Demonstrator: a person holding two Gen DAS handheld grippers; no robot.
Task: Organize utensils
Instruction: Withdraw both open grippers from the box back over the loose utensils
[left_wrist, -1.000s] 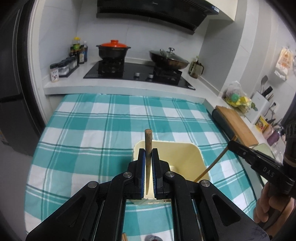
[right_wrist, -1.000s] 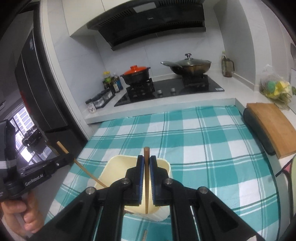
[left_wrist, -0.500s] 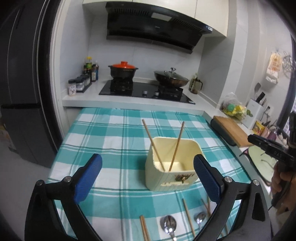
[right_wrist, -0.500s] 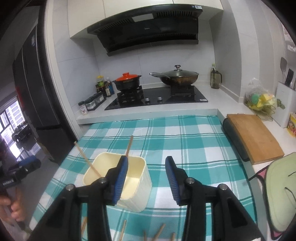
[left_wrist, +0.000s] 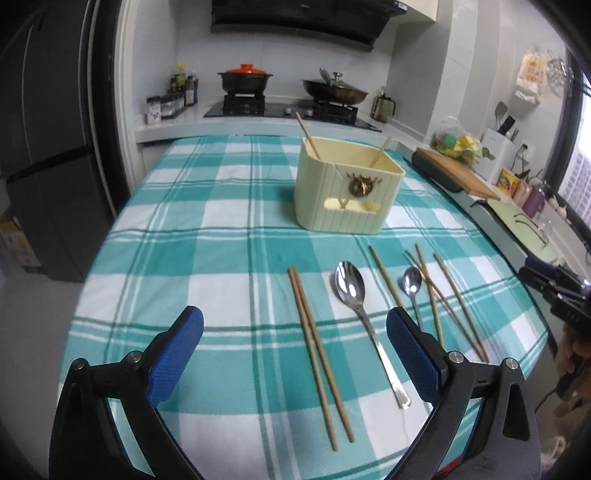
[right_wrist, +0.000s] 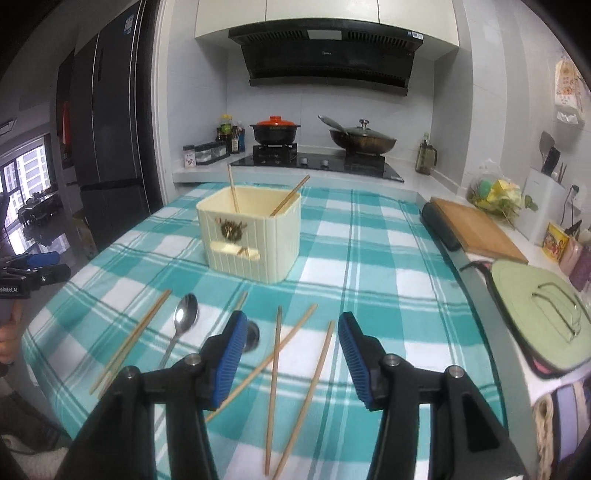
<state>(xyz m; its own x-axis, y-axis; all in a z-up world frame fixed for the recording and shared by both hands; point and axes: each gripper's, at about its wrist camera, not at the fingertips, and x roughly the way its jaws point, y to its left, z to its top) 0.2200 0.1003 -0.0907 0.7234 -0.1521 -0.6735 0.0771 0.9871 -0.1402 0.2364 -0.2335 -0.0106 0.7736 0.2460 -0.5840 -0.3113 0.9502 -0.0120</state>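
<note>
A cream utensil holder (left_wrist: 347, 192) (right_wrist: 251, 236) stands on the checked tablecloth with two chopsticks (left_wrist: 308, 136) leaning inside it. Nearer lie a chopstick pair (left_wrist: 314, 343), a large spoon (left_wrist: 351, 288), a small spoon (left_wrist: 412, 284) and several loose chopsticks (left_wrist: 428, 280). My left gripper (left_wrist: 295, 325) hangs wide open above the pair and the large spoon, holding nothing. My right gripper (right_wrist: 291, 325) is opening its jaws above crossed loose chopsticks (right_wrist: 275, 369), its pads touching none. Its left finger partly hides the small spoon (right_wrist: 253, 334).
A wooden cutting board (right_wrist: 476, 229) and a green mat (right_wrist: 535, 317) with glasses on it lie along the right counter. The stove (right_wrist: 314, 158) with two pots is behind the table. A dark fridge (left_wrist: 48, 147) stands left. The table's front edge is close.
Both grippers were shut on a chopstick over the holder; they let go, opened and drew back and down. Two chopsticks now stand in the holder, and the loose utensils came into view.
</note>
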